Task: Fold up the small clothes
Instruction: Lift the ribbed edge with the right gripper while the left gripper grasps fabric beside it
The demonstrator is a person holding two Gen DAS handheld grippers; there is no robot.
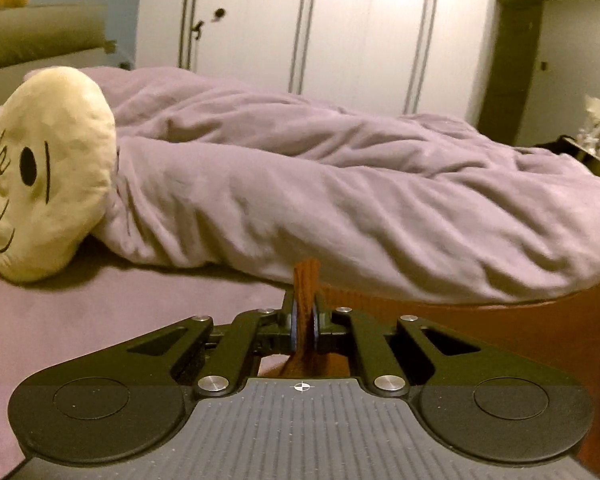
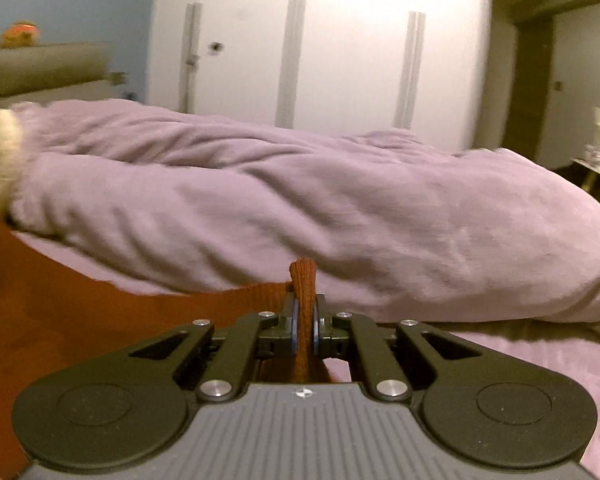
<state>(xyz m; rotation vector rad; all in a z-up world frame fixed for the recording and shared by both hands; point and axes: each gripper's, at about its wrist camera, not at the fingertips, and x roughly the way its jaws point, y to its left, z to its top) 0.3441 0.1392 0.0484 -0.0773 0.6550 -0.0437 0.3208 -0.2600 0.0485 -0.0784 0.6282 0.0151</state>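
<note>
A rust-brown ribbed knit garment is stretched between my two grippers above the bed. My left gripper is shut on one pinched edge of it, and a fold of the knit sticks up between the pads. The rest of the cloth runs off to the right in that view. In the right wrist view the same brown garment spreads to the left, and my right gripper is shut on another pinched edge. How the cloth hangs below the grippers is hidden.
A bunched lilac duvet lies across the bed just beyond the garment. A cream plush pillow with a face rests at the left. White wardrobe doors stand behind, and a small cluttered table is at the far right.
</note>
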